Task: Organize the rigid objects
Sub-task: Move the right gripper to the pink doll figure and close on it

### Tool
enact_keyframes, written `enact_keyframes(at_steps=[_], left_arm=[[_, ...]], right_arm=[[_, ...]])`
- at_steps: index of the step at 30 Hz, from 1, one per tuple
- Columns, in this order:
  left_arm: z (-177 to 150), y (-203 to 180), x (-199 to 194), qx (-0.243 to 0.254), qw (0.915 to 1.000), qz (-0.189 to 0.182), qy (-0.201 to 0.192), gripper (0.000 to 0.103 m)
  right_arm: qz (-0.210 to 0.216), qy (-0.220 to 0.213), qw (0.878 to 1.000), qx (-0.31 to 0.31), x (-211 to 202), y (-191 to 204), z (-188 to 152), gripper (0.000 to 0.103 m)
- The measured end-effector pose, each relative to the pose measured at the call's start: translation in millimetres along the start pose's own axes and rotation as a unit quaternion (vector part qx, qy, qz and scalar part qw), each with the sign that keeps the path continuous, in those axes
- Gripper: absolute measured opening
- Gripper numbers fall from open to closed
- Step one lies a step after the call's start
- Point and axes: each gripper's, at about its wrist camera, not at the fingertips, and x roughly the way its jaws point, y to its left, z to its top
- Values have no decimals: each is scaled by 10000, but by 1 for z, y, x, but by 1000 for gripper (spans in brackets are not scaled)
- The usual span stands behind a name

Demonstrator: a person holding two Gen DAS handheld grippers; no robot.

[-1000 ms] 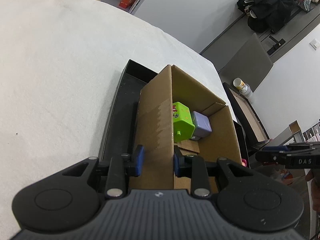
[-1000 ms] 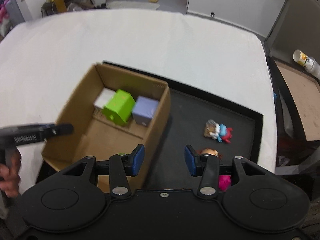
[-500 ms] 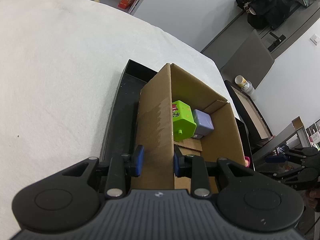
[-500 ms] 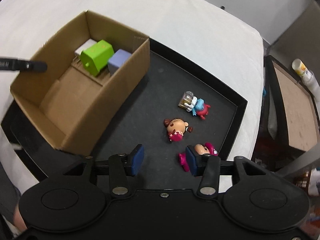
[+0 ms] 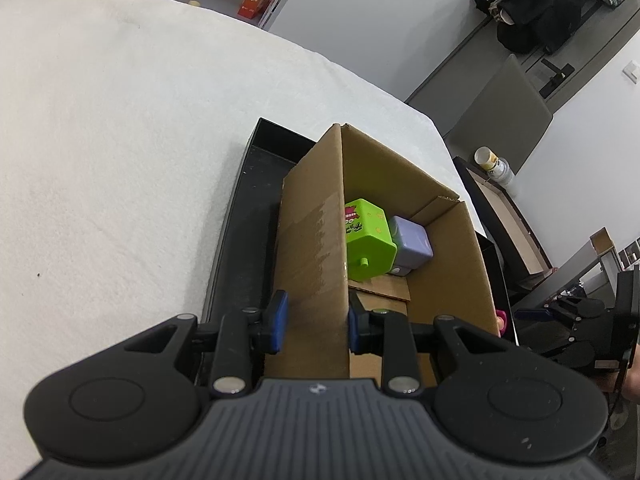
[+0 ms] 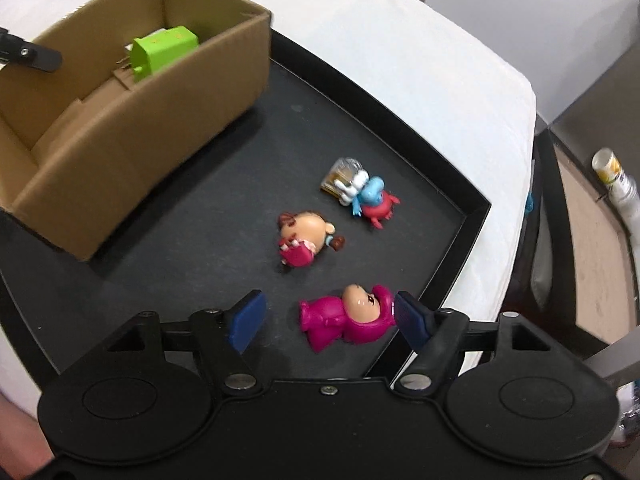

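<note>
Brown corrugated cardboard box (image 5: 312,264), open at the top, standing on the left part of a shallow black rectangular tray (image 6: 400,136), itself on a white textured tabletop (image 5: 120,120). Left hand-held gripper (image 5: 314,322) straddling the box's near-left wall, blue pads (image 5: 277,322) either side of the cardboard; outer pad just off the wall, inner pad against it, so not visibly clamped. Inside the box at the far end: bright green plastic cube with red print (image 5: 368,240), tilted, touching a pale lilac plastic cube (image 5: 412,242) on its right. Same green cube seen over the box rim in the right wrist view (image 6: 164,54).

Right hand-held gripper (image 6: 326,322) held low over the tray's near right corner, blue fingers spread wide. Between them, lying on its side, a magenta-suited plastic figurine with a bare peach head (image 6: 348,318), head near the right pad. Farther off, a brown-haired figurine in red dress (image 6: 304,236), lying down. Beyond that, to the right, a blue-and-red figurine with a gold base (image 6: 360,190), also toppled. All three apart from the box.
</note>
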Motion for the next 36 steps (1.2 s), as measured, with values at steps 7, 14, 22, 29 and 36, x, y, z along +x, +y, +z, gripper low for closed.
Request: enact_keyframes(at_steps=[7,14,22,29,36], left_arm=[[0,5,1,-80,10000,-4,-45,28],[-3,4,1,0,10000,31,-78,28],[0,4,0,-44,10000,2,-54,28],[1,4,0,-39,10000,6,-30,28],[1,3,1,-47,10000,-5,-46,28]], right_arm=[[-178,-45,9996,-217,2,-1,-7,70],[-76,-40,9999,-64,15,-9,-14,70],[-36,-101,9997,200,33,-14,-16,69],[-10,-79,10000,57,13,-3,-13,68],[-71,-124,9999,-73,-13,11,0,68]])
